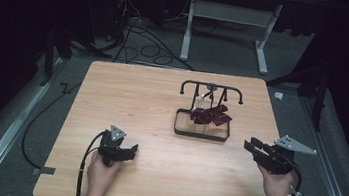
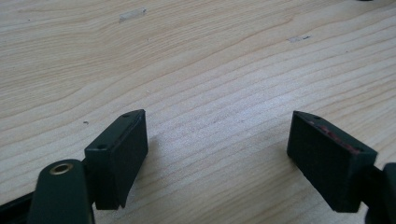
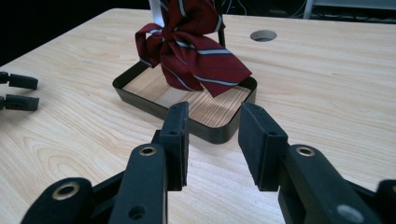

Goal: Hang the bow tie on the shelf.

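Tie [image 3: 191, 44] untouched; both tongs agape, empty.

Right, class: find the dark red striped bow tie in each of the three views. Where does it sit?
High view: bow tie right of centre, hanging over the black tray.
Left gripper view: bare tabletop between open jaws.
Right gripper view: top centre.
Shared landmark: the tray.

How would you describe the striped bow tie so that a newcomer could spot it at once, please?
On the wooden table, right of centre, stands a black stand with a tray base. The bow tie hangs from it above the tray: dark red cloth with pale stripes, the one soft, coloured thing there.
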Available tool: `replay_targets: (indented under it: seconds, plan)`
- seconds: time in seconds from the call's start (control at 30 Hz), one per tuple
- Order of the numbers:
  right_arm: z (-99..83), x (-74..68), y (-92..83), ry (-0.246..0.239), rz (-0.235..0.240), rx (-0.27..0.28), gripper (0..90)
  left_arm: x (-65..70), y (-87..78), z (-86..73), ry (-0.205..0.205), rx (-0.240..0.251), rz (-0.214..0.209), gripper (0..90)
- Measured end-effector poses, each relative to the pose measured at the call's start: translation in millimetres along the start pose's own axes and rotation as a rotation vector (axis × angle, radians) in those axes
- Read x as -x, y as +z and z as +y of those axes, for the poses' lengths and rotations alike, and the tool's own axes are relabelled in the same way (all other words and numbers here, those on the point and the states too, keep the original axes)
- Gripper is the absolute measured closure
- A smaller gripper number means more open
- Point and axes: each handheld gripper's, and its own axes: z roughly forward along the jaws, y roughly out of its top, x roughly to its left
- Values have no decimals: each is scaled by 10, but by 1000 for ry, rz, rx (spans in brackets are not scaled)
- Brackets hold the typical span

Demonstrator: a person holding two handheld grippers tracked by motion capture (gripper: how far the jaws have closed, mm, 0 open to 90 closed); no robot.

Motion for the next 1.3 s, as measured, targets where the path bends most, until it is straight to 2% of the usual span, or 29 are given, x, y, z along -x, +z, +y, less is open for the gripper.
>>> replay_targets:
  seconds: [0.8,1.3]
  plan:
    - [-123,-62,301,-15,11,-79,647,0,0,0,0,0,0,207]
    - [-228,-88,531,-36,-12,-148,647,0,0,0,0,0,0,207]
